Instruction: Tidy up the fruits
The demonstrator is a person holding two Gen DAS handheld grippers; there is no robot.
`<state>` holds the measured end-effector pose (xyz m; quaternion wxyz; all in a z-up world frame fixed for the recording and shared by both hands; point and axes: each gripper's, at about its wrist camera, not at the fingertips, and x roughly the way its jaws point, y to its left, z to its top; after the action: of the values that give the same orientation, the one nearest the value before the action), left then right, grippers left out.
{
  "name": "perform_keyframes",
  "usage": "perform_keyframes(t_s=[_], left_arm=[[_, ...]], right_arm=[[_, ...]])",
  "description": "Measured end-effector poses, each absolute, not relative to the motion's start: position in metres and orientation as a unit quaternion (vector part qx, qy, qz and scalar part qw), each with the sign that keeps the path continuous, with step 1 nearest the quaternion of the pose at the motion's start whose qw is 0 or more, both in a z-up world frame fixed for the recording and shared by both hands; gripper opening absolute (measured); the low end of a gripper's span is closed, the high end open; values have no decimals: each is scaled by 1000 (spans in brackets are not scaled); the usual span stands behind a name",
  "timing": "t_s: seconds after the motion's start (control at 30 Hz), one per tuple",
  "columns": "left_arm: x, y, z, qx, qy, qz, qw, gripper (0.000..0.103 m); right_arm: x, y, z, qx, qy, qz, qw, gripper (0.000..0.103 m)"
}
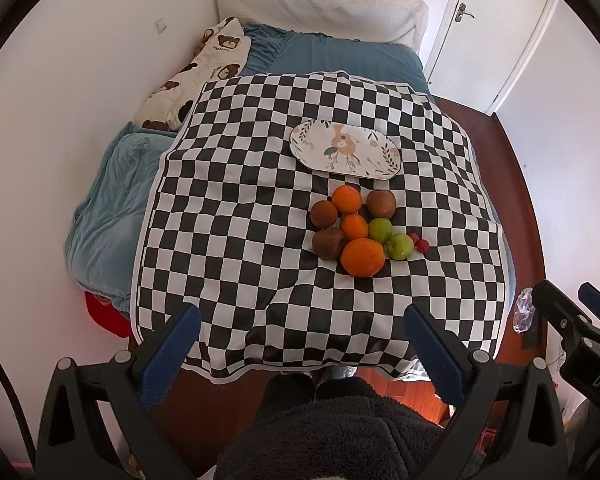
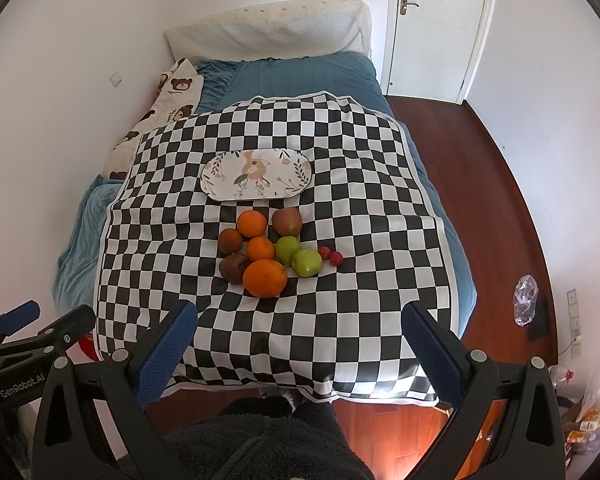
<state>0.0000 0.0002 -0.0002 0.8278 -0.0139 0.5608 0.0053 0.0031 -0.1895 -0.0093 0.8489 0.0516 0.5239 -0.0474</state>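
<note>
Your left gripper (image 1: 300, 344) is held level with its blue-padded fingers (image 1: 172, 356) spread wide, gripping nothing. Your right gripper (image 2: 300, 344) sits just beside it to the right, jaws equally wide apart and empty, both pointing forward and downward together.

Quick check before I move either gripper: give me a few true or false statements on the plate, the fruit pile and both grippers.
1. The floral plate holds no fruit. True.
2. Both green apples lie on the plate. False: they lie on the checkered cloth, in the fruit pile nearer the person than the plate.
3. The left gripper is open and holds nothing. True.
4. The right gripper is shut on the big orange. False: it is open and apart from the orange, which lies on the cloth.
5. Two small red fruits lie beside the green apples. True.
</note>
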Motion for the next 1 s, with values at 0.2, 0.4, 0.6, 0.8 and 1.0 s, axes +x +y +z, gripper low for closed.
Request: perform_keyframes(t_s=[0.2,0.4,0.6,0.8,1.0], left_arm=[[0,0,0,-13,561,4,828,103],[0,0,0,-14,562,5,827,103],[0,0,0,-13,562,4,827,103],[0,0,0,-14,563,4,827,103],[0,0,0,-14,563,4,827,103]], right_arm=[[2,-190,-11,51,524,-47,849,103],[2,-192,-12,52,525,-47,848,103],[2,-193,-14,52,525,-46,848,103],[0,-192,-14,52,525,-46,848,103],[0,-192,-14,53,526,-46,847,103]])
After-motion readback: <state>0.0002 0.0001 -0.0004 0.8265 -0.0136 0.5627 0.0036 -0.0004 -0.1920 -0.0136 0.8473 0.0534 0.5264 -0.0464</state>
